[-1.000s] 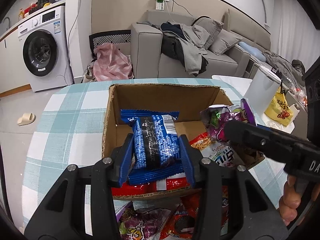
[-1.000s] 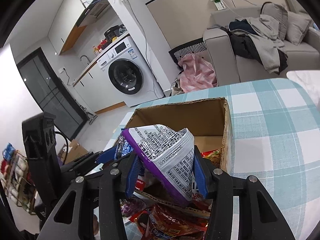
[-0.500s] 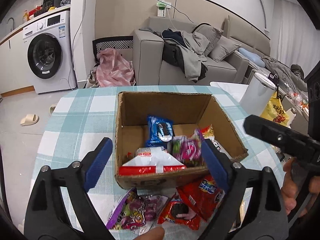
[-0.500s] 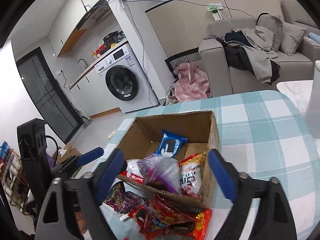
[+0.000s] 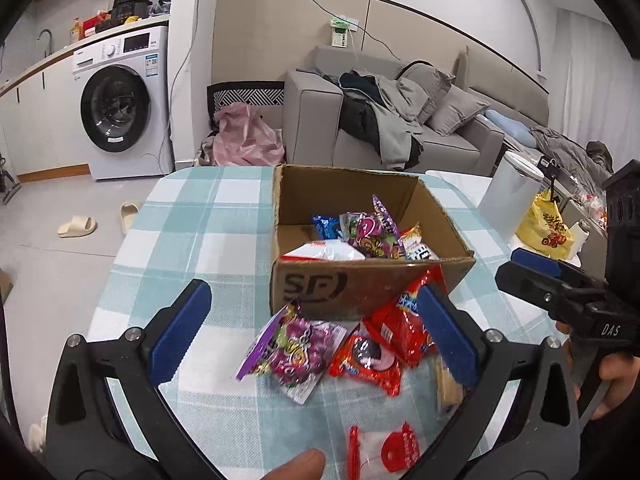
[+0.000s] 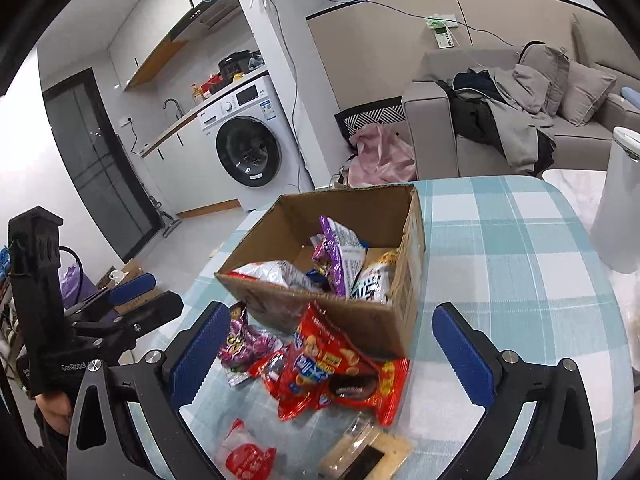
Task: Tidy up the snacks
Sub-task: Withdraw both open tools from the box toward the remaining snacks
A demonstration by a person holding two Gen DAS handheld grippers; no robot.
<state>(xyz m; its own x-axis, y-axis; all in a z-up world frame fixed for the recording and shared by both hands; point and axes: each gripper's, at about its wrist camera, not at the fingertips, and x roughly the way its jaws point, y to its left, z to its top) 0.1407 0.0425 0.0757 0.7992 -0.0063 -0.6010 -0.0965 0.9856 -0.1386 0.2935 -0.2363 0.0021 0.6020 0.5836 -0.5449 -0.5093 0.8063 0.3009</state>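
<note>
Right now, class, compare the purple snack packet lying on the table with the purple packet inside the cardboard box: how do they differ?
The purple packet on the table lies flat on the checked cloth in front of the cardboard box; the purple packet in the box stands tilted, propped among other snacks. The table one is still outside the box; the other is already packed. Both are glossy purple with printed wrappers.

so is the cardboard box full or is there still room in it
Partly full. The cardboard box holds several snack packets heaped toward its near end, while the brown floor at its far end shows bare.
</note>
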